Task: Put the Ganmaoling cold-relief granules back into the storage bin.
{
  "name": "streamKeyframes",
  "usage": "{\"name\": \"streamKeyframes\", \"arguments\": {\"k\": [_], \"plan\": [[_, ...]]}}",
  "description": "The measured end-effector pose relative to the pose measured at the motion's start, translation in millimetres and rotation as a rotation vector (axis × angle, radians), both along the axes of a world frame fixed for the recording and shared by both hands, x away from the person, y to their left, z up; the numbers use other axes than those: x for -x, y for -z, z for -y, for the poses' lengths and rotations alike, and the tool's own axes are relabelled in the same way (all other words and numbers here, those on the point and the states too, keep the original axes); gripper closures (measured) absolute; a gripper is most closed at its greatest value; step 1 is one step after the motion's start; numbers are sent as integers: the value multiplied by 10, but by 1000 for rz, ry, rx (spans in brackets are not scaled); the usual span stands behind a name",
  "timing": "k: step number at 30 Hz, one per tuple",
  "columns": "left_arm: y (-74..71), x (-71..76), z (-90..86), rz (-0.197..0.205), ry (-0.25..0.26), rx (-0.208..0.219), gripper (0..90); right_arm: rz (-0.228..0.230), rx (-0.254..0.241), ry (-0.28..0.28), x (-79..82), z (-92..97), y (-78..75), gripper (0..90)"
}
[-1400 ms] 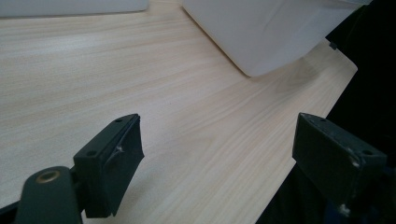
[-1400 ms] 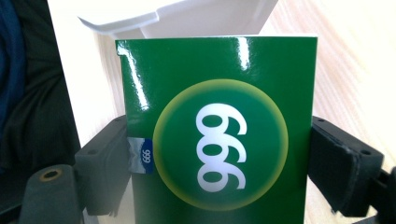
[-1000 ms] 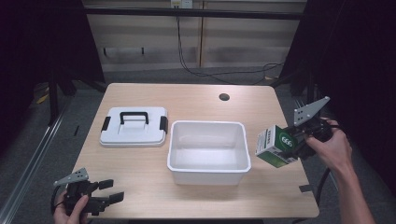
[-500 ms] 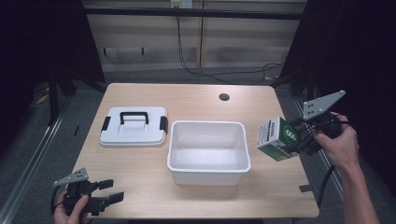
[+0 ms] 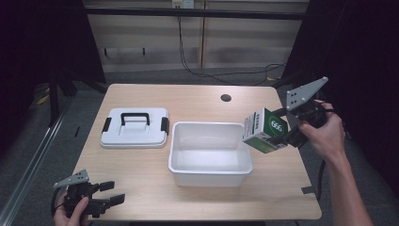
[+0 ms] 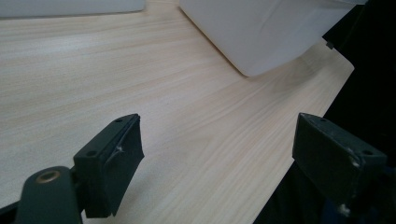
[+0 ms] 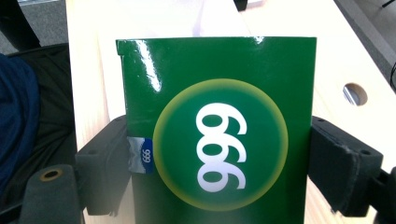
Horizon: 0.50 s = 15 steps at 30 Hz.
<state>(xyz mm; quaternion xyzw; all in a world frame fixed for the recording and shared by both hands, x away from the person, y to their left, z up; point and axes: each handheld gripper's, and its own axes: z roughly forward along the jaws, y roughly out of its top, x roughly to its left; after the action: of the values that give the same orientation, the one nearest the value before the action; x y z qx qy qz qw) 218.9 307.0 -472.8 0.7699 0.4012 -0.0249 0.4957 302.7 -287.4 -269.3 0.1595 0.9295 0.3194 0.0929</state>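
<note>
Right now the right gripper [image 5: 282, 136] holds a glossy green-and-white cardboard box with a "999" roundel [image 5: 264, 131], jaws clamped on its two sides, seen up close in the right gripper view [image 7: 217, 140]. Box is tilted, off the light wooden table [image 5: 197, 94], hanging over the right rim of the open white plastic bin [image 5: 209, 165] at table centre. White plastic lid with black handle and side clips [image 5: 135, 127] lies flat just left of the bin. Left gripper [image 5: 110, 193] sits low at the near-left table edge, jaws wide apart, nothing between them; its own view shows bare wood and a corner of the bin [image 6: 266, 32]. Small round hole [image 5: 226, 98] in the tabletop, far side.
</note>
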Motion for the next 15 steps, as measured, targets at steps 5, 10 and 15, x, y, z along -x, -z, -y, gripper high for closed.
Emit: {"name": "streamKeyframes", "arguments": {"k": [5, 10, 15], "plan": [[0, 0, 3, 1, 2, -2, 160, -5, 12, -13, -37, -97, -52, 160], [3, 2, 6, -3, -3, 2, 161, -9, 25, -39, -88, -227, -66, 160], [2, 1, 1, -1, -2, 0, 161, -22, 49, -64, -144, -376, -80, 160]]}}
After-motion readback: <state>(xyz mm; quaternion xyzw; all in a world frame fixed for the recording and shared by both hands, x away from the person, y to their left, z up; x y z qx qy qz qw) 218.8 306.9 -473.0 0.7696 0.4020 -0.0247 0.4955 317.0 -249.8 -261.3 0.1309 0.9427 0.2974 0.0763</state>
